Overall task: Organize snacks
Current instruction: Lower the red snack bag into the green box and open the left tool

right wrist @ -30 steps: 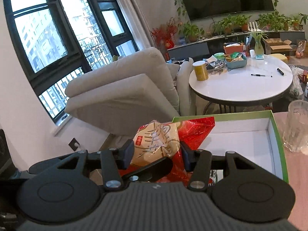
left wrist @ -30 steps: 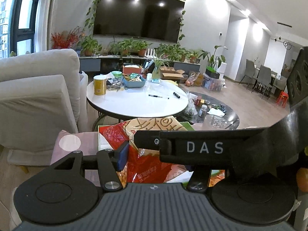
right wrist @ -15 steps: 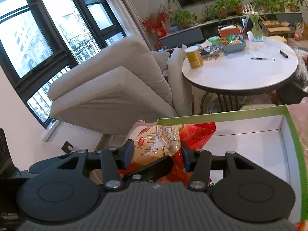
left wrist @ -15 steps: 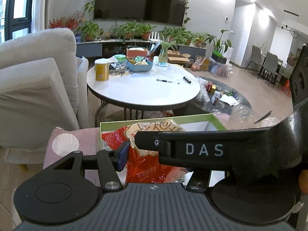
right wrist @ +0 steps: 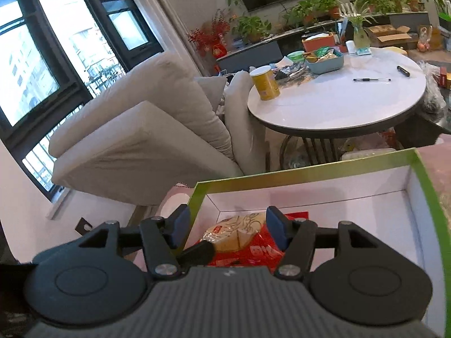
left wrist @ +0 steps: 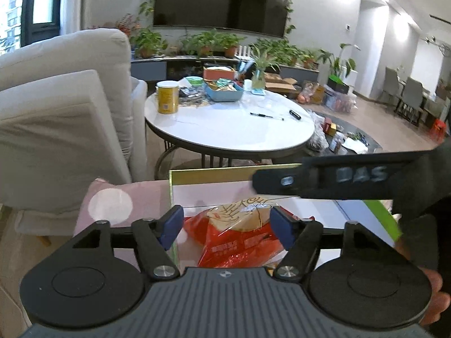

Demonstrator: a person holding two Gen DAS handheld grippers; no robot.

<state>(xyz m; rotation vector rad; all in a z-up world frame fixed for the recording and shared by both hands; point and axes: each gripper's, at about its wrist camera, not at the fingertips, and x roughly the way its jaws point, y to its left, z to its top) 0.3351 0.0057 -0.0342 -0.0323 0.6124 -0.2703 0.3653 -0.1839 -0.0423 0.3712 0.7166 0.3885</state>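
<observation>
Left gripper [left wrist: 227,225] is low over the box, its blue pads spread and the jaws opening, with the red snack bag [left wrist: 239,238] lying between them but no pad pressing on it. Same story on the right gripper [right wrist: 227,226]: jaws opening, blue fingertips standing clear on either side of the bag [right wrist: 243,242], so nothing is clamped. The bag, red foil with a tan printed panel, sits on the white floor of the green-rimmed cardboard box [right wrist: 304,170], tucked into the near left corner by the wall. In the left wrist view the right tool's black finger [left wrist: 332,178] reaches across above the bag, blurred, and a hand [left wrist: 435,295] shows at the right edge. Just left of the box there's a pink cloth with pale dots [left wrist: 112,205]. Beyond that, a beige recliner [right wrist: 146,129] fills the left side. Further out stands a round white table [left wrist: 228,129] carrying a yellow canister [left wrist: 167,96], a blue tray of packets [left wrist: 224,90] and a pen [left wrist: 266,116], with potted plants and a dark wall television [left wrist: 222,0] behind.
</observation>
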